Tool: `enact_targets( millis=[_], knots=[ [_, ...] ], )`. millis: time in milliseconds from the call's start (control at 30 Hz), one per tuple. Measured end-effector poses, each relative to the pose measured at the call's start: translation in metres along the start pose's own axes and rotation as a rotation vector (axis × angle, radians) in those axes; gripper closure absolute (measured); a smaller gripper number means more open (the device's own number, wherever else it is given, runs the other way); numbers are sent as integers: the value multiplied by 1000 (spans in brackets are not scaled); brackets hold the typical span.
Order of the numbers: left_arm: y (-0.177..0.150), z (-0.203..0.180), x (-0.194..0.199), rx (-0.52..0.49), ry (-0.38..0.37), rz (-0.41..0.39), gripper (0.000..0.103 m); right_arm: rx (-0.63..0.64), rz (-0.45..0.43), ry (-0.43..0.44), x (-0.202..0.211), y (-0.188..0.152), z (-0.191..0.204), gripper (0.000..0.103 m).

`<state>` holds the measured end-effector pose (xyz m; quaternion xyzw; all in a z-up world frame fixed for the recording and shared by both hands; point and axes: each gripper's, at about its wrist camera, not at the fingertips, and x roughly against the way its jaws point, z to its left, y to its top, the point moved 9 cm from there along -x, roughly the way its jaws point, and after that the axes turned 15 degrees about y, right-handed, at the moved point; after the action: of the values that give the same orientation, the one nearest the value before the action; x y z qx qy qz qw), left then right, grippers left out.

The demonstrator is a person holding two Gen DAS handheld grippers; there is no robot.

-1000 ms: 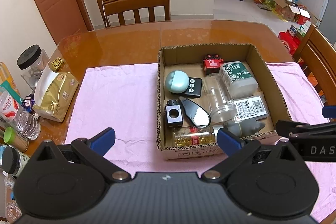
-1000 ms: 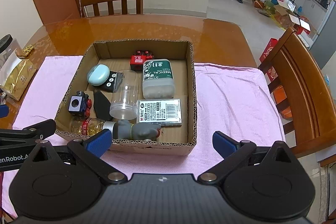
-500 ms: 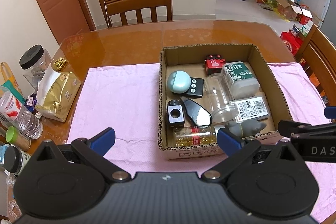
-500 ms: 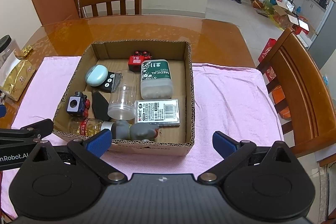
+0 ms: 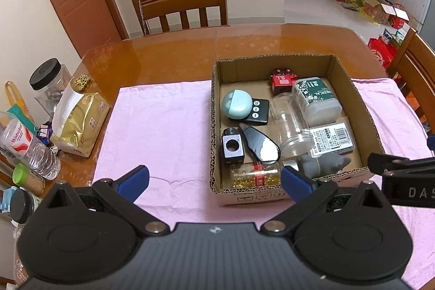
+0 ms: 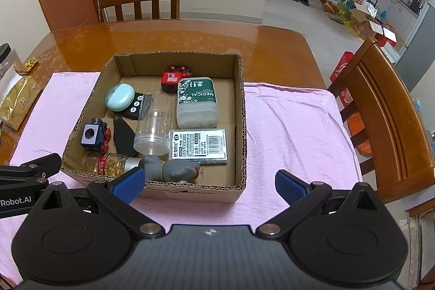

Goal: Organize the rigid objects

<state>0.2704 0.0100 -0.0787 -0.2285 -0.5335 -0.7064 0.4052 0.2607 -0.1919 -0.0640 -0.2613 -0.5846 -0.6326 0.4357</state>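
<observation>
An open cardboard box (image 5: 361, 102) (image 6: 242, 110) sits on a pink cloth (image 5: 160, 124) (image 6: 293, 127). It holds several items: a clear jar (image 5: 292, 124) (image 6: 153, 127), a green-labelled medical tub (image 5: 316, 99) (image 6: 197, 102), a barcoded flat case (image 5: 333, 137) (image 6: 198, 146), a red toy (image 5: 282, 79), a teal round case (image 5: 236, 106), a grey toy animal (image 5: 323, 163) (image 6: 174, 170), a small bottle of gold flakes (image 5: 255, 177). My left gripper (image 5: 214, 180) is open and empty before the box's near left corner. My right gripper (image 6: 209, 184) is open and empty before its near wall.
A gold foil bag (image 5: 78, 121), a black-lidded jar (image 5: 47, 78), a water bottle (image 5: 27, 146) and small containers stand along the table's left edge. Wooden chairs stand at the far side (image 5: 179, 2) and at the right (image 6: 380, 113).
Both views have drifted slightly. Both grippers stay open and empty; the items in the box have not moved.
</observation>
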Motion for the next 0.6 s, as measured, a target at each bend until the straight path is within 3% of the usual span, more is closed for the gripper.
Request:
enact_targets(
  millis=[600],
  knots=[
    [0, 0, 1, 2, 0, 1, 1, 6, -3, 2, 1, 2, 1, 0]
  ],
)
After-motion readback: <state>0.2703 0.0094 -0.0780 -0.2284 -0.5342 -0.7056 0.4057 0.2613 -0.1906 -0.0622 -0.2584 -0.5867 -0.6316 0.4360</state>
